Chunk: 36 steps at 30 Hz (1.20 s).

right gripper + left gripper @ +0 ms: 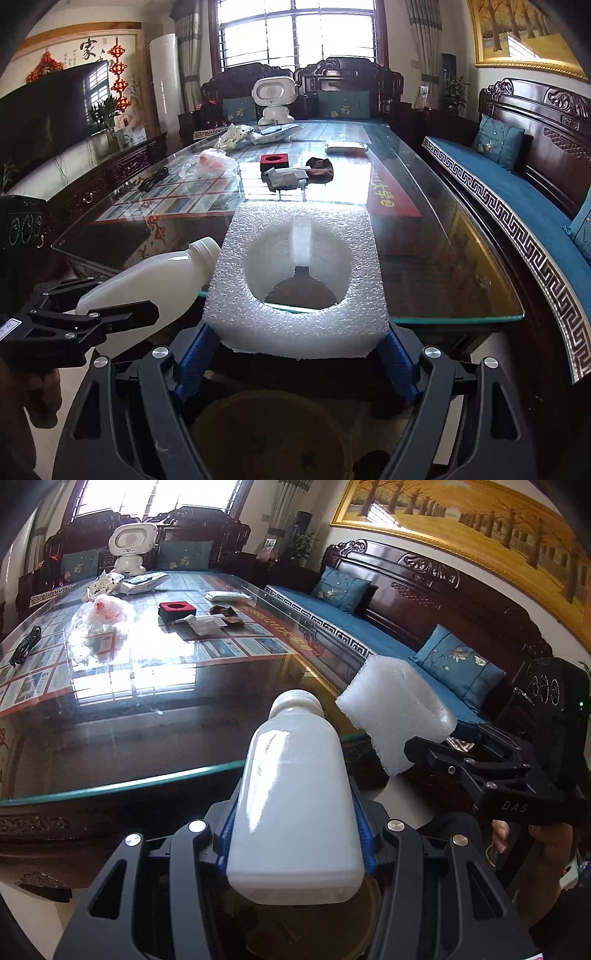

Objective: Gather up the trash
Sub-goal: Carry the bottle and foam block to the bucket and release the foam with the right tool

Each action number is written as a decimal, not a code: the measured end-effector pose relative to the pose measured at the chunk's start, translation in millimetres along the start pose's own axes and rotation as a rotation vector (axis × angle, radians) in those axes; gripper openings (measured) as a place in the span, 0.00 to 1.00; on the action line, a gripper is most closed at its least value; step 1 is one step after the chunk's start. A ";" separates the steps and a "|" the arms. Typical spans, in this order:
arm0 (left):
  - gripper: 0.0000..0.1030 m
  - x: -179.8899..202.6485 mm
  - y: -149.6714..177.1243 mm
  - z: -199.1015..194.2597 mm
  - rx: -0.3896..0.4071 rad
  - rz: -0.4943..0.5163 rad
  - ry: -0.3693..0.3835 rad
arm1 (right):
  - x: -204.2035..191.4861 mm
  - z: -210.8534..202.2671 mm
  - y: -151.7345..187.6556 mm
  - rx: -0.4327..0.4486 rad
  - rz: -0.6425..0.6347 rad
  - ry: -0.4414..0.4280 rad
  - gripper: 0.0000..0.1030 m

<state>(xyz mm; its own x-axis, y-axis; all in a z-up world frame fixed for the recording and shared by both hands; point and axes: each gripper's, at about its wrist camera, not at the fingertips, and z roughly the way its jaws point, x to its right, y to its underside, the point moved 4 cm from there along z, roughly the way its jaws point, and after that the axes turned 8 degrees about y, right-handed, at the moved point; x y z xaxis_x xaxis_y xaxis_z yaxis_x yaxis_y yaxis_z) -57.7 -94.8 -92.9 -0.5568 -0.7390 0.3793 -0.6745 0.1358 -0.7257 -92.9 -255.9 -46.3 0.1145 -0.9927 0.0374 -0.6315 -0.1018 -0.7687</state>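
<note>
My left gripper (295,834) is shut on a white plastic bottle (295,775) with a screw cap, its blue pads pressing both sides. The bottle points toward the glass table (110,786). To its right, my right gripper (436,749) holds a white foam block (395,709). In the right wrist view my right gripper (295,354) is shut on that foam block (236,295), which has a round hole through it. At the left of that view is the bottle (155,273) in my left gripper (125,295). Both are held just off the table's near end.
On the glass table (461,319) lie a clear plastic bag (210,162), a red and black box (275,161), grey packaging (288,179), a brown item (321,168), a black cable (153,179) and a white toy robot (273,99). A blue-cushioned sofa (517,206) runs along the right. A round container (266,435) sits below.
</note>
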 end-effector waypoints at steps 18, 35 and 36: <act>0.49 22.2 106.7 -3.5 -0.130 -0.008 0.038 | -19.6 -23.9 113.3 -0.126 0.026 -0.042 0.76; 0.49 29.0 124.7 14.9 -0.200 -0.005 0.040 | -7.5 -26.6 132.5 -0.151 0.048 -0.060 0.83; 0.49 30.9 124.8 16.5 -0.206 0.003 0.041 | -6.6 -26.7 133.1 -0.150 0.048 -0.059 0.83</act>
<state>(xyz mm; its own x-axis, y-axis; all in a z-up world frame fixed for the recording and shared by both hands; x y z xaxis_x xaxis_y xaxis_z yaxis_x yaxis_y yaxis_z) -151.1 -111.6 -181.3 -0.5753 -0.7117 0.4032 -0.7553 0.2729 -0.5958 -198.2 -264.6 -131.8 0.1239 -0.9916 -0.0381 -0.7443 -0.0675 -0.6644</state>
